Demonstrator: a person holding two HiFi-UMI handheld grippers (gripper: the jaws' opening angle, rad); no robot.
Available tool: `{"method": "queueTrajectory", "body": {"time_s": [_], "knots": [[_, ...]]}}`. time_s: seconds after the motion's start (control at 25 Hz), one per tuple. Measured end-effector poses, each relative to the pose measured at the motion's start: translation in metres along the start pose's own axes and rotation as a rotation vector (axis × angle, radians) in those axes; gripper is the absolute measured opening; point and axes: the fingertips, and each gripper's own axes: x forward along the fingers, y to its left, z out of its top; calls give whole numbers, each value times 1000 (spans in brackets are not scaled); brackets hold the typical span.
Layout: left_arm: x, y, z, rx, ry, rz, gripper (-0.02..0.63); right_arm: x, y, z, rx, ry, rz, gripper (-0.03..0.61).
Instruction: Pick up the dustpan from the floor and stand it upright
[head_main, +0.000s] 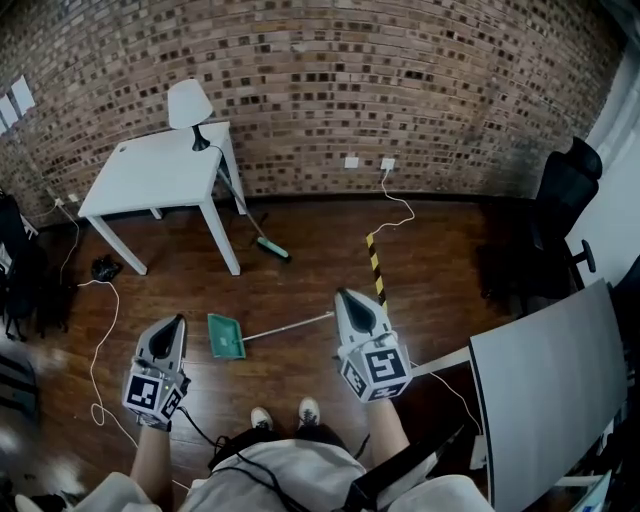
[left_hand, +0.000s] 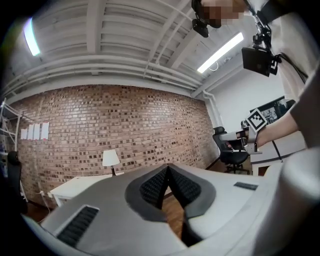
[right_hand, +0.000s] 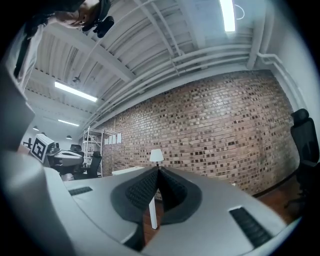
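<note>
On the wooden floor, flat between the left gripper and right gripper, the 2 with jaws together and empty, lies the green dustpan, probably light, stiff plastic, best pinched along its long pale handle.

Dustpan on floor, before table

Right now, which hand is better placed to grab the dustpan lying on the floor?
Probably the right. In the head view the dustpan's long handle points toward the right claw, while the left claw sits nearer the green pan. Both claws are shut and empty.
</note>
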Motion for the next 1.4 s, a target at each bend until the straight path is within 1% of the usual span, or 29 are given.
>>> {"method": "queueTrajectory", "body": {"time_s": [0.12, 0.24, 0.52, 0.68, 0.8, 0.88, 0.96, 1.04, 1.2, 1.32, 1.4], "knots": [[11, 14, -6, -4, 12, -9, 6, 15, 3, -8, 2, 18, 1, -8], [12, 30, -17, -19, 29, -11, 5, 26, 10, -16, 20, 30, -17, -8], [20, 57, -30, -38, 33, -20, 6, 49, 21, -18, 10, 41, -26, -8], [28, 65, -31, -37, 27, -36, 5, 58, 15, -27, 55, 74, -56, -8], [29, 73, -38, -31, 29, -57, 5, 65, 13, -44, 111, 113, -93, -8], [27, 77, -45, -23, 34, -79, 5, 69, 14, -60, 155, 147, -110, 17], [22, 83, -55, -20, 47, -98, 5, 72, 17, -78, 195, 177, -122, 17], [18, 91, -69, -38, 67, -107, 6, 75, 19, -97, 247, 198, -133, 17], [20, 98, -97, -55, 100, -140, 5, 87, 16, -146, 415, 252, -158, 18], [24, 97, -124, -76, 148, -153, 6, 92, 6, -199, 444, 348, -187, 18], [33, 98, -142, -100, 161, -152, 5, 97, -3, -237, 455, 399, -203, 18]]}}
